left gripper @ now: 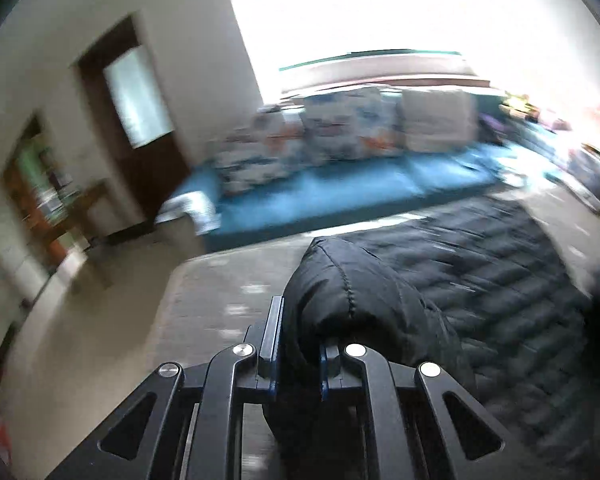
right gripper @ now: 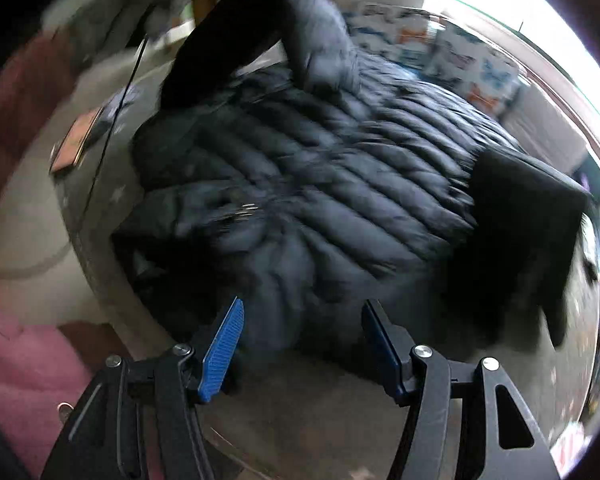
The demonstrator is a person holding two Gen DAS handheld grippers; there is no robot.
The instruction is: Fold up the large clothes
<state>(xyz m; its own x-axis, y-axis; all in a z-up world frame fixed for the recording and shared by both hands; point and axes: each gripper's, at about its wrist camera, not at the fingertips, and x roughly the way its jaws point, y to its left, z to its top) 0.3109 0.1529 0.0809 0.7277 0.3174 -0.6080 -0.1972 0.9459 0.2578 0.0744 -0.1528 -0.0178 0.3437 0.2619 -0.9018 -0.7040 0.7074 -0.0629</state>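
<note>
On the grey table (right gripper: 260, 392) before the blue sofa (left gripper: 340, 192) our puffer jacket (right gripper: 320, 184) lies spread — left gripper (left gripper: 298, 344) clenched on its lifted sleeve (left gripper: 340, 292), right gripper (right gripper: 302, 320) spread empty just beside the near edge — so we'd fold the sleeve across the body.

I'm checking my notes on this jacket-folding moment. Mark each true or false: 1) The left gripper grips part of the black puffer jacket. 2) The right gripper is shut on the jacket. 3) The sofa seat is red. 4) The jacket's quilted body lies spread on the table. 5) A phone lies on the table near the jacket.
1) True: the left gripper is shut on a fold of the black puffer jacket.
2) False: the right gripper is open, jaws apart over the jacket.
3) False: the sofa seat is blue.
4) True, on the table.
5) True: the phone.
</note>
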